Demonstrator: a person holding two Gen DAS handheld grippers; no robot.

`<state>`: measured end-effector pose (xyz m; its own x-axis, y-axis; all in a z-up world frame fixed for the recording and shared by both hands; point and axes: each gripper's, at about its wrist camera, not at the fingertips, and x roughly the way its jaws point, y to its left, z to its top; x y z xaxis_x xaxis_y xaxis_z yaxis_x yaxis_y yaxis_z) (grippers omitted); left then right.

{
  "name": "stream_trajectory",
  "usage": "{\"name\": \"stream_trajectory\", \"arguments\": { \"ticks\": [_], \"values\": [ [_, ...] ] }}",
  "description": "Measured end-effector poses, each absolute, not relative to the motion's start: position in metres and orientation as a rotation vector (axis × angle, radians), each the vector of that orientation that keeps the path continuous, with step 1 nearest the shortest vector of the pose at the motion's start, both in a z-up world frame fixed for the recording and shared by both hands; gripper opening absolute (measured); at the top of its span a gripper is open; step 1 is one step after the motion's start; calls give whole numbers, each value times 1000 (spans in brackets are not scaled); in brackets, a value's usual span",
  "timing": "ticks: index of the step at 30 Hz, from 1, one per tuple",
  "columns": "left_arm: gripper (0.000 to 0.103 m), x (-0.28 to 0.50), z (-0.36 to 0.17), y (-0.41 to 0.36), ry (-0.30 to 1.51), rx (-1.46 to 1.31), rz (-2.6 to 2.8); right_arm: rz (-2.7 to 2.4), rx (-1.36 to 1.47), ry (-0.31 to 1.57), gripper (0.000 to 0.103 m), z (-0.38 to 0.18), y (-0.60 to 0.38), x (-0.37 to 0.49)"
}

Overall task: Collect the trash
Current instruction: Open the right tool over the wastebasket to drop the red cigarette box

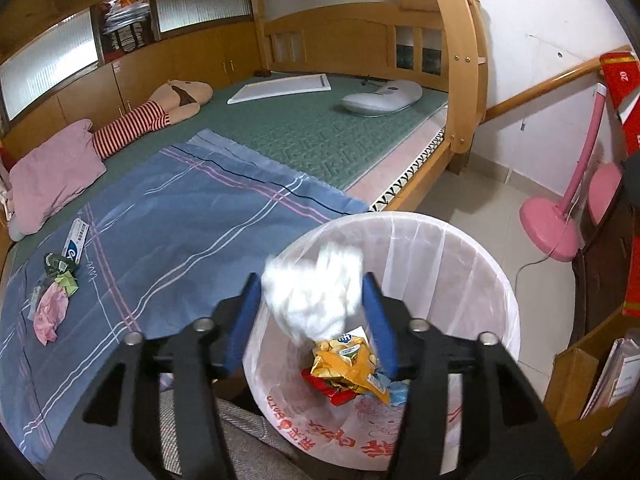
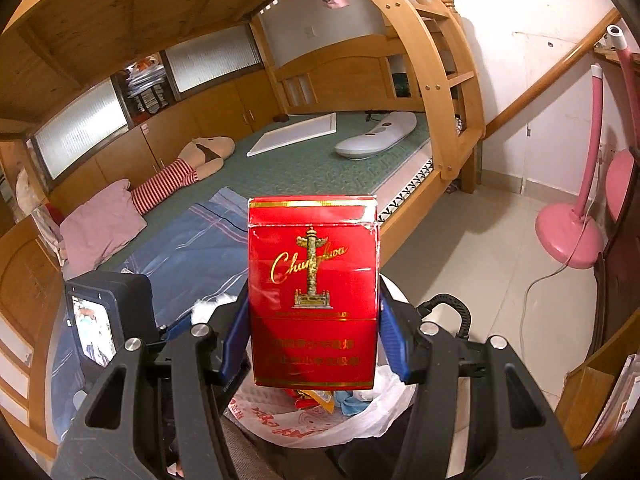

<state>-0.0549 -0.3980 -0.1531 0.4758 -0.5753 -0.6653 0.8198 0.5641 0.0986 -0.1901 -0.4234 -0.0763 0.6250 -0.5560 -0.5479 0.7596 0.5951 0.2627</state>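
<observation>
1. The bed [image 1: 320,136], topped by a green mat, carries a blue striped sheet [image 1: 180,216], a pink pillow [image 1: 56,172], a stuffed doll [image 1: 160,108], a white board [image 1: 280,88] and a white oval gadget [image 1: 382,98].
2. On the sheet lie crumpled wrappers [image 1: 52,292] and a small box [image 1: 76,240].
3. The tiled floor [image 1: 472,200] bears the lined trash bin [image 1: 460,264] and a pink fan base [image 1: 550,228].

One bin [image 1: 460,264] lined with one white bag stands by one bunk bed [image 1: 328,128]. Two grippers are in use: the left gripper [image 1: 312,304] has one crumpled white tissue [image 1: 316,292] between its fingers, and the right gripper [image 2: 314,320] has one red cigarette pack [image 2: 314,292]. In the bin lie one yellow snack bag [image 1: 348,364] and one red wrapper [image 1: 328,388]. On the bed: one blue sheet [image 1: 180,220], one pink pillow [image 1: 52,172], one striped plush toy [image 1: 160,112], one white board [image 1: 280,88], one white oval device [image 1: 382,98], one toothpaste box [image 1: 75,242] and one small heap of scraps [image 1: 52,296], their number unclear. Two pink stands [image 1: 556,224] are on the floor.
</observation>
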Motion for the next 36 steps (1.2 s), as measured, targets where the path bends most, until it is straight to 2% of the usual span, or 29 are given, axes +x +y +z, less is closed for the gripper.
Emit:
{"name": "stream_trajectory", "arguments": {
  "ticks": [3, 17, 26, 27, 28, 31, 36],
  "values": [
    [67, -56, -152, -397, 620, 432, -895, -798, 507, 441, 56, -77, -425, -190],
    [69, -31, -133, -370, 614, 355, -827, -769, 515, 480, 56, -88, -429, -175],
    [69, -16, -123, -351, 609, 308, -790, -743, 564, 588, 57, -117, -447, -146],
    [69, -15, -122, -350, 609, 303, -789, -738, 571, 619, 58, -123, -451, -140],
    [69, -14, -121, -349, 609, 300, -788, -733, 577, 633, 66, -125, -451, -137],
    [69, -11, -119, -345, 606, 291, -787, -740, 577, 638, 77, -129, -452, -136],
    [69, -8, -117, -342, 607, 276, -783, -749, 560, 624, 78, -126, -449, -136]
  ]
}}
